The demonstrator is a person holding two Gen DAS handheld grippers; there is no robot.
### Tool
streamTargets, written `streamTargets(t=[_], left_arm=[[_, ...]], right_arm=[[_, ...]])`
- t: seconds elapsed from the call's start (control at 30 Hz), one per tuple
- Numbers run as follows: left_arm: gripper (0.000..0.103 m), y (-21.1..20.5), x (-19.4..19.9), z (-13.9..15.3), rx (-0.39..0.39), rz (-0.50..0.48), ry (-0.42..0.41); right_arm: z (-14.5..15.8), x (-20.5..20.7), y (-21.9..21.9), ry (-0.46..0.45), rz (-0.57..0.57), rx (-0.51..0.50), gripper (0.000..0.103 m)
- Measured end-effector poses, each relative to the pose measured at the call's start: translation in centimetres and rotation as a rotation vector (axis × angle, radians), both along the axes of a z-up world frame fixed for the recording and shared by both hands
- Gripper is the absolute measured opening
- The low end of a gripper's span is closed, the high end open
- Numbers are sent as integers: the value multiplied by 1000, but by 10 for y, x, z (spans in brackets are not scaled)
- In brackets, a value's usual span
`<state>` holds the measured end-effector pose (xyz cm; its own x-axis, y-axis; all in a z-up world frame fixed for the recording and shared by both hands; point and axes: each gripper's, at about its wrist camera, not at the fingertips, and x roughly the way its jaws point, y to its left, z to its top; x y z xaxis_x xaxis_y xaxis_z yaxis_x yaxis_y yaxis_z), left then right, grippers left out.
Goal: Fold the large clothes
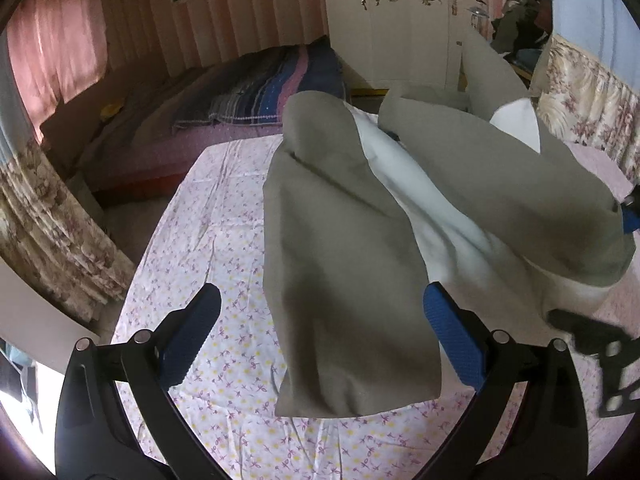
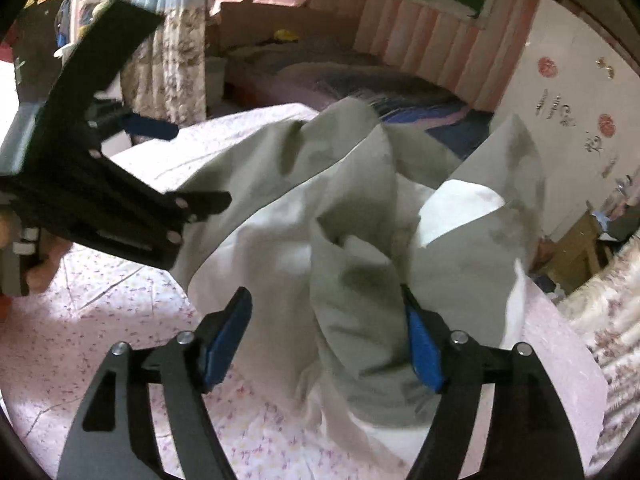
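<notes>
A large olive-grey garment with a white lining (image 1: 344, 264) lies crumpled on the floral bedsheet (image 1: 208, 216); it also shows in the right wrist view (image 2: 360, 216). My left gripper (image 1: 320, 324) is open, its blue pads either side of a grey flap, not pinching it. My right gripper (image 2: 326, 328) is open, a grey fold of cloth between its jaws, touching the right pad (image 2: 420, 344). The right gripper shows at the right edge of the left wrist view (image 1: 600, 344). The left gripper shows in the right wrist view (image 2: 120, 184) at the left.
A second bed with a striped blanket (image 1: 272, 88) stands behind. A white wardrobe (image 1: 400, 24) is at the back. Floral curtains (image 1: 52, 232) hang at the left, and floral fabric (image 1: 592, 108) at the right.
</notes>
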<state>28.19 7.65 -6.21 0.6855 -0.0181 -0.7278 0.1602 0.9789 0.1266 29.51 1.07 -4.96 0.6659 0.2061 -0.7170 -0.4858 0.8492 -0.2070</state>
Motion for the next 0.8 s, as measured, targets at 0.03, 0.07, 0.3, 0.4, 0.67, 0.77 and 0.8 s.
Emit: streamTargets(t=[0.03,0.07,0.3,0.4,0.67,0.77,0.8], left_arm=[[100,-1,-1,0,11,-3,-4],[100,-3,-2,0,23,-7,-10],[100,-10,-11,2,7,-32,-12],[100,-15,-15,3,2,-45,-15],[100,-27,-24,16,-46,-71,-22],[100,-25,-28,28,-75,-64,-33],[100,-24,-29,31,-82,-64,-37]], right_arm=[[3,-6,-4,-7,-18,-13,74],[5,-10,-6,-9,-29,-20,74],[18,-36,-43,-15,-82,8,75],[28,-40,-73,-30,-139,38,75],[36,-31,-148,-61,-346,177,78],[35,-16,-169,-53,-418,249,79],[33,-11,-172,-52,-435,265,79]])
